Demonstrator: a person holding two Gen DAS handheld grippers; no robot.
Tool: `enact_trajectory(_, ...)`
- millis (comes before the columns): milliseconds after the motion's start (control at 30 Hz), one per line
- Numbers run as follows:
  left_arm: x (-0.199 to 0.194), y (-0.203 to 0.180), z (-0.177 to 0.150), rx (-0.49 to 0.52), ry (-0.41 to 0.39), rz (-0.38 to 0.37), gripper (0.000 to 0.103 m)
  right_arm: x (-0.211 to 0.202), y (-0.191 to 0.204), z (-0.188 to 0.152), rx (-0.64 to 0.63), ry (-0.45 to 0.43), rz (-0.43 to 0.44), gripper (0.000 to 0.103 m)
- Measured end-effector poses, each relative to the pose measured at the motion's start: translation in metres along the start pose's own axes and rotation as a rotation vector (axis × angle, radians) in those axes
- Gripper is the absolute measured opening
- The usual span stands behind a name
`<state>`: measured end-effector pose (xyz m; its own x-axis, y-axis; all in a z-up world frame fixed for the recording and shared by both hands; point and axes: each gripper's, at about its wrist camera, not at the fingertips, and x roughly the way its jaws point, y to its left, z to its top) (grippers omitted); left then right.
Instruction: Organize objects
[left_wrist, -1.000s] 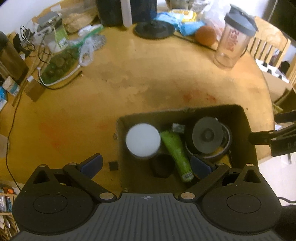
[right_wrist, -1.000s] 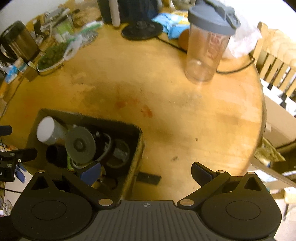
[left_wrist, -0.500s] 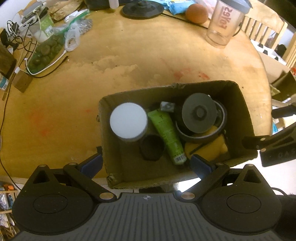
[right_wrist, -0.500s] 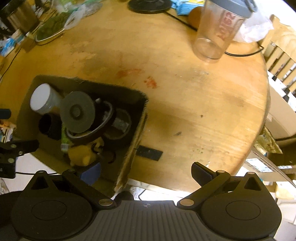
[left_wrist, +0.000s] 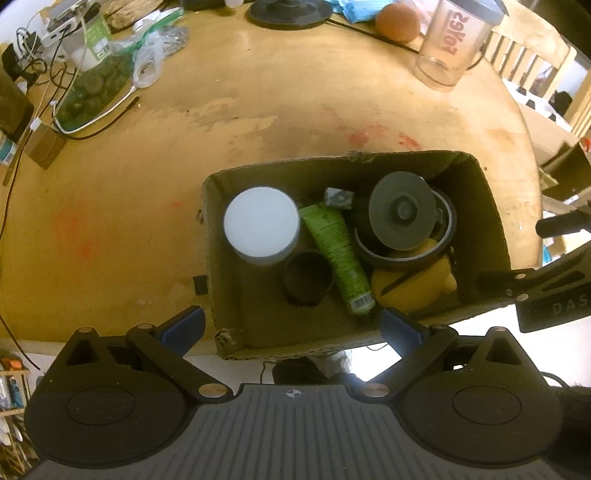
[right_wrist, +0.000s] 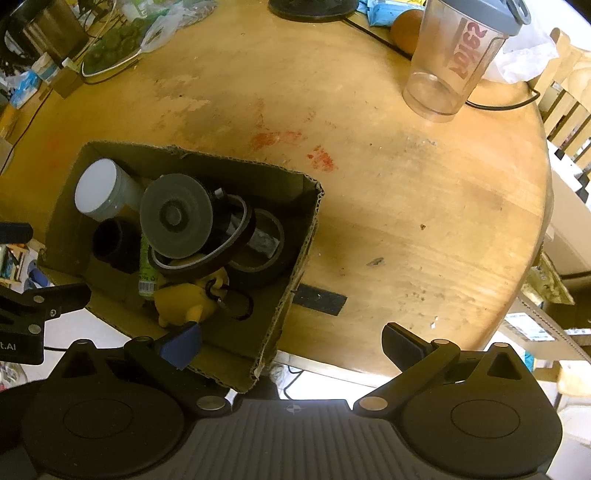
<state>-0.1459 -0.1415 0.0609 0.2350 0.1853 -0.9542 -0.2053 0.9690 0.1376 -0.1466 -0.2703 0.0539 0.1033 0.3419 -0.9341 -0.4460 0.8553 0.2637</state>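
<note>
— The cardboard box (left_wrist: 354, 332) has moved. A second ago it sat well onto the desk (left_wrist: 258, 122); now its near end hangs past the desk edge, toward the person.

— Who's got hold of it?

— Hard to call. The left tool (left_wrist: 291, 325) is spread wide, one finger outside the box's left wall, the other over the near rim, gripping nothing that I can see. The right tool (right_wrist: 291, 341) is just as wide, straddling the box's right-hand corner, one finger inside near the yellow toy (right_wrist: 188, 299).

— And everything's packed?

— Looks so. White-lidded jar (left_wrist: 260, 225), green tube (left_wrist: 338, 254), a grey disc (left_wrist: 400, 210) on tape rolls (right_wrist: 229, 236), a small black cup (left_wrist: 308, 275), all inside. Only the clear shaker (right_wrist: 454, 62) and clutter sit far back.

— So the sorting's nearly finished?

— I'd guess it is, and the box is being drawn off. With that overhang, it could tip.
</note>
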Motion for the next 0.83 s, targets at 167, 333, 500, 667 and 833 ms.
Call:
enact_trajectory(167,0.000,0.011,0.000,-0.050,-0.002,-0.001,0.103,-0.001,-0.006,0.003,0.060,-0.014,0.010,0.103)
enact_trajectory(333,0.001,0.022,0.003,-0.086,-0.013,-0.011,0.103,0.000,-0.019,0.005,0.126,-0.019,0.010,0.103)
enact_trajectory(500,0.000,0.036,0.009,-0.113,-0.026,-0.012,0.103,0.003,-0.032,0.007,0.169,-0.020,0.003,0.103)
enact_trajectory(667,0.003,0.053,0.016,-0.146,-0.024,-0.009,0.103,0.003,-0.046,0.011,0.207,-0.032,-0.013,0.103)
enact_trajectory(833,0.002,0.067,0.024,-0.164,-0.061,-0.012,0.103,0.005,-0.063,0.016,0.251,-0.041,-0.011,0.103)
